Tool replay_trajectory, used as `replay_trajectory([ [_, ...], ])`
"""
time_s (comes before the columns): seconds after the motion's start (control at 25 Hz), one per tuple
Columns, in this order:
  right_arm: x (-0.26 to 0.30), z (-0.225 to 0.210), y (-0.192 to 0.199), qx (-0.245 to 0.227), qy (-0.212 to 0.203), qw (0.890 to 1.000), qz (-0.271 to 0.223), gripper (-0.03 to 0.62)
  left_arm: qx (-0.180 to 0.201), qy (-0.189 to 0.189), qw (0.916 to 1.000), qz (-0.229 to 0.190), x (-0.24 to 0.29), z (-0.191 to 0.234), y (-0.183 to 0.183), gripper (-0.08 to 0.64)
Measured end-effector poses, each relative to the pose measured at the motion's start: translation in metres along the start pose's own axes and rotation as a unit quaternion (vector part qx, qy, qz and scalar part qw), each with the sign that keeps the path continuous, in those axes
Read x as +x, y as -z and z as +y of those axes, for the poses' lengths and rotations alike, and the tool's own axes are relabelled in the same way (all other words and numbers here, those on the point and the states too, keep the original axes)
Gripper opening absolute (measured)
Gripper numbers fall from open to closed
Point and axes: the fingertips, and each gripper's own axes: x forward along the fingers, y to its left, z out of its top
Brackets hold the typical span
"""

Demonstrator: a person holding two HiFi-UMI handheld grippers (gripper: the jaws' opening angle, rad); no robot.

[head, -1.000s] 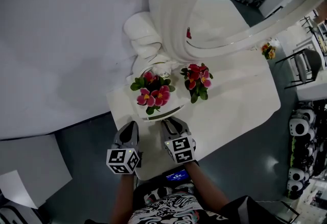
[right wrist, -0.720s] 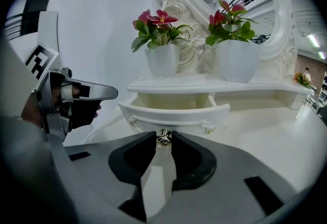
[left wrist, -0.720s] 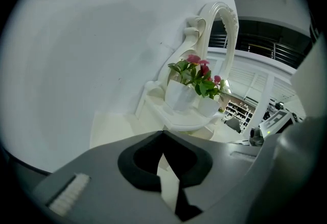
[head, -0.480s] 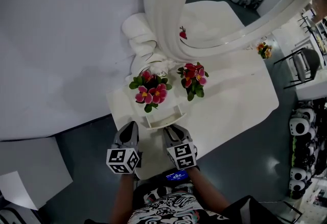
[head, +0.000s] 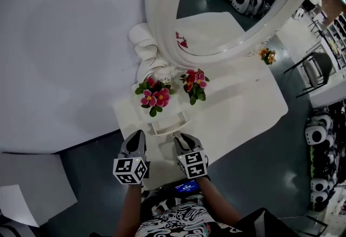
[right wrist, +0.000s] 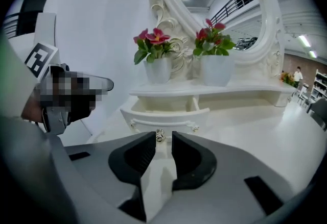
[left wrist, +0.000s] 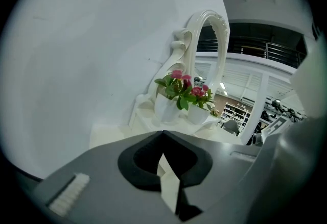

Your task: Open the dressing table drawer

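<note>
The small white drawer [head: 168, 122] of the dressing table [head: 243, 106] stands pulled out toward me; the right gripper view shows its front [right wrist: 166, 115] and inside. My right gripper [head: 180, 137] is just in front of it. Its jaws are opening, and the little metal knob [right wrist: 160, 134] sits at the fingertips with a gap round it. My left gripper [head: 136, 136] hangs beside it to the left, off the table's corner, with its jaws closed tip to tip [left wrist: 162, 135] and nothing held.
Two white pots of pink and red flowers [head: 153, 96] [head: 193, 82] stand on the shelf above the drawer, in front of the big oval mirror [head: 232, 9]. A small orange flower pot [head: 266, 55] sits far right. A chair [head: 316, 68] stands beyond the table.
The drawer has slid out from under the shelf toward me, and my right gripper has drawn back with it. The left gripper has risen slightly.
</note>
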Motion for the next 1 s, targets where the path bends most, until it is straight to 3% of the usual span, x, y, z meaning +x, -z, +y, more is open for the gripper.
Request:
replay_trajectory([
  [0.28,-0.048,-0.003,-0.039,0.005,0.035,0.996,-0.079,0.011,0.020,0.012,0.9989,-0.040,-0.025,-0.021,-0.025,0.002],
  [0.48,-0.074,0.008,-0.059,-0.004,0.029,0.992,-0.120,0.003,0.035,0.021,0.9975,-0.059,-0.043,-0.033,-0.037,0.002],
  [1.0,-0.095,0.024,-0.065,-0.026,0.026,0.990,-0.134,0.002,0.056,0.030,0.9957,-0.067,-0.062,-0.050,-0.043,0.002],
])
